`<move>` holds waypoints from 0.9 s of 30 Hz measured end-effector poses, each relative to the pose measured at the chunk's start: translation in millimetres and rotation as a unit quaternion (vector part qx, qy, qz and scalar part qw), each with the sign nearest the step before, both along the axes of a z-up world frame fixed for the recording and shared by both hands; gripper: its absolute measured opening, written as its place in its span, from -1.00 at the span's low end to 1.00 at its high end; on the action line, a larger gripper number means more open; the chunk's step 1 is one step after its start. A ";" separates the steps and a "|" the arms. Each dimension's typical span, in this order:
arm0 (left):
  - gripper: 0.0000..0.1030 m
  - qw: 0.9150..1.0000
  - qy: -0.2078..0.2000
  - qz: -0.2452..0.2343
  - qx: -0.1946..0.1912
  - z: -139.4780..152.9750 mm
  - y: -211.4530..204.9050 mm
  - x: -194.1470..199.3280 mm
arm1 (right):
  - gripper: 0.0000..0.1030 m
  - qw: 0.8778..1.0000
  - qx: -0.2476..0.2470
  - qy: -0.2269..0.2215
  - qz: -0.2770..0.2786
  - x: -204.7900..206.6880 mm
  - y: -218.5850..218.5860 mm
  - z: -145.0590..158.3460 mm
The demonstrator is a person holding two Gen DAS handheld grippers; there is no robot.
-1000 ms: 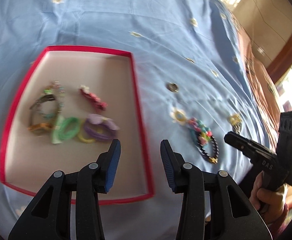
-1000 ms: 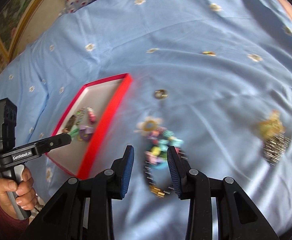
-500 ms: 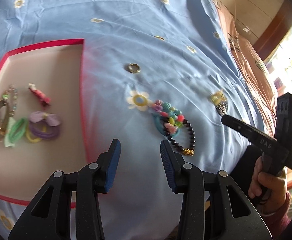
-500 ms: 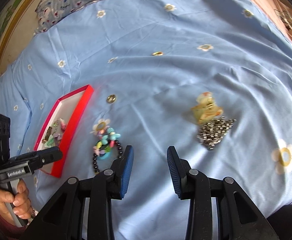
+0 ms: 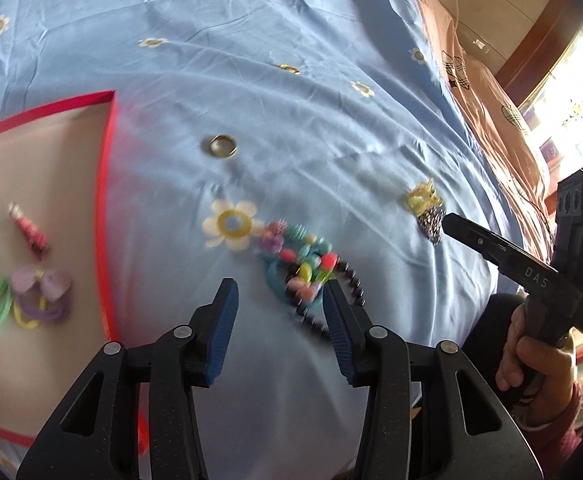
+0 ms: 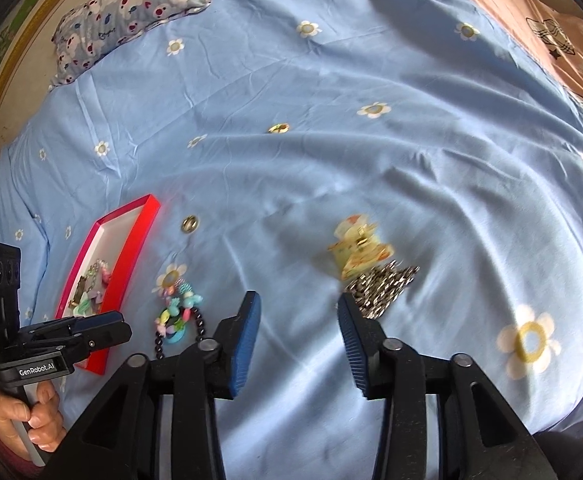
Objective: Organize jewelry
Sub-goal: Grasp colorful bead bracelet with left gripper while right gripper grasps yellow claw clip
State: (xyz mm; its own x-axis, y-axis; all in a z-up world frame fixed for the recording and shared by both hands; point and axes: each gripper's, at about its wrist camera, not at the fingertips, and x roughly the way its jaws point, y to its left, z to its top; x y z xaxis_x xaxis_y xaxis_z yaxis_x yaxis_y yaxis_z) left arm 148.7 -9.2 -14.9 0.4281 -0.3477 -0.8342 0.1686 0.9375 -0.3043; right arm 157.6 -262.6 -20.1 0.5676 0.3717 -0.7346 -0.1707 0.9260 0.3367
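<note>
A red-rimmed tray (image 5: pixel 105 184) lies on the blue bedsheet and holds hair ties (image 5: pixel 31 300), a pink clip (image 5: pixel 29 232) and a bracelet. It also shows in the right wrist view (image 6: pixel 131 236). A colourful bead bracelet with black beads (image 5: pixel 303 276) lies on the sheet just ahead of my open, empty left gripper (image 5: pixel 277 300); it shows in the right wrist view too (image 6: pixel 177 316). A gold ring (image 5: pixel 223 146) lies beyond it. A yellow clip with a silver chain piece (image 6: pixel 365 264) lies just ahead of my open, empty right gripper (image 6: pixel 298 312).
A second small gold ring (image 6: pixel 278 128) lies farther up the sheet. A patterned pillow (image 6: pixel 127 12) sits at the far left of the bed. A pink blanket (image 5: pixel 491 92) covers the bed's right side.
The left gripper has swung right, off the tray, toward the bead bracelet. The right gripper has swung right, from the bracelet toward the yellow clip and chain. Both jaws stay open.
</note>
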 end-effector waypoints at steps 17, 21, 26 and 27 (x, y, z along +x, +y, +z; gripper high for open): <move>-0.68 0.999 0.016 -0.038 0.016 -30.4 -32.5 42.4 | 0.00 0.998 -0.065 0.021 -0.014 50.4 -5.4 -23.0; -0.79 0.999 0.001 -0.040 0.011 -25.6 -31.4 41.0 | -0.08 0.997 -0.075 0.008 -0.011 49.8 -1.3 -23.8; -0.79 0.999 -0.014 -0.032 -0.004 -15.4 -22.3 35.3 | -0.09 0.997 -0.074 -0.015 0.003 42.4 6.1 -12.9; -0.79 0.999 -0.017 -0.030 -0.007 -12.3 -19.0 32.9 | -0.09 0.997 -0.069 -0.017 0.005 40.8 7.2 -9.8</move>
